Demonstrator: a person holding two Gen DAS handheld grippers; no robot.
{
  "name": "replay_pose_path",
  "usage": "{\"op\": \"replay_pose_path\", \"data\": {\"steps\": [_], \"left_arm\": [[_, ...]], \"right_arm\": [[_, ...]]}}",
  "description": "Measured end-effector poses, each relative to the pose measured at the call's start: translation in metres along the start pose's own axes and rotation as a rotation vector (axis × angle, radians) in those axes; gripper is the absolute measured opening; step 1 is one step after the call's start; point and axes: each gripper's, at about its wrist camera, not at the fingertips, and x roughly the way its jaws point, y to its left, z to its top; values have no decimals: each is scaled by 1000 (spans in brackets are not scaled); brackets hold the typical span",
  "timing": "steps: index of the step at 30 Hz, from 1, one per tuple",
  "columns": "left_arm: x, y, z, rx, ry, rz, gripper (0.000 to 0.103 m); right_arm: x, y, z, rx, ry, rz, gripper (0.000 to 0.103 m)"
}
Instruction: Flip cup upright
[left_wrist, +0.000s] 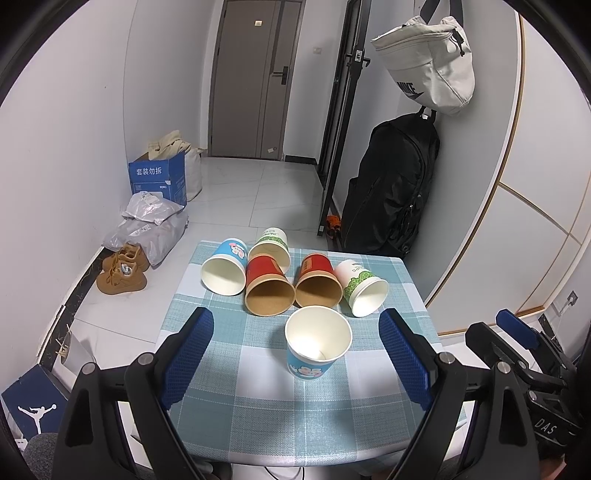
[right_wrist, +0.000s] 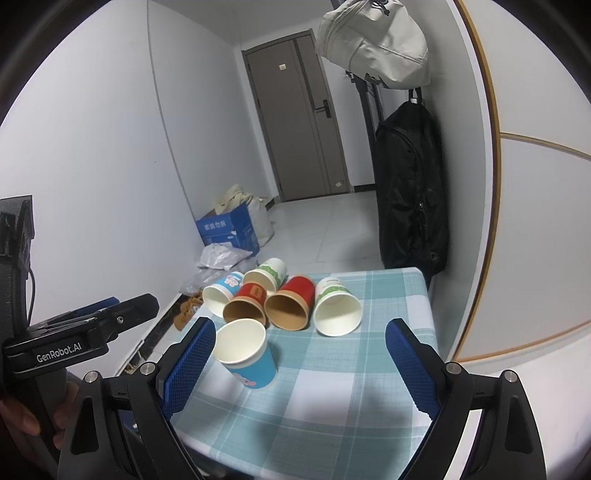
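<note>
Upright cup: one blue cup (left_wrist: 317, 341) stands mouth up at the near middle of the counter (left_wrist: 295, 424), apart from the others, so it needs no flip.
Lying cups: five lie on their sides in a cluster behind it, mouths toward me: a second blue cup (left_wrist: 225, 273), a green-print cup (left_wrist: 271, 245) at the back, two red cups (left_wrist: 267, 290) (left_wrist: 317, 282), and another green-print cup (left_wrist: 364, 288) on the right.
Left gripper (left_wrist: 295, 354): I hold it wide, empty, jaws either side of the upright blue cup and not touching it.
Right gripper (right_wrist: 299, 365): wide and empty, low at the near edge; the upright cup sits just beside its left pad (right_wrist: 188, 365).
Task state: my judgement is that five flips remain.
Next move: the right-hand green-print cup (right_wrist: 336, 310) lies clear on its outer side, so it looks easiest to take by the wall.
Risk: the cups touch each other; lifting one may roll its neighbour.
</note>
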Motion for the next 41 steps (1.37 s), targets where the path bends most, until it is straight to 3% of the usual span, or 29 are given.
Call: {"op": "replay_pose_path", "data": {"steps": [35, 41], "left_arm": [[-1, -2, 1, 2, -7, -1, 88], [0, -1, 2, -1, 6, -36, 88]], "right_arm": [[2, -2, 0, 10, 17, -6, 94], [6, -2, 0, 16, 27, -7, 94]]}}
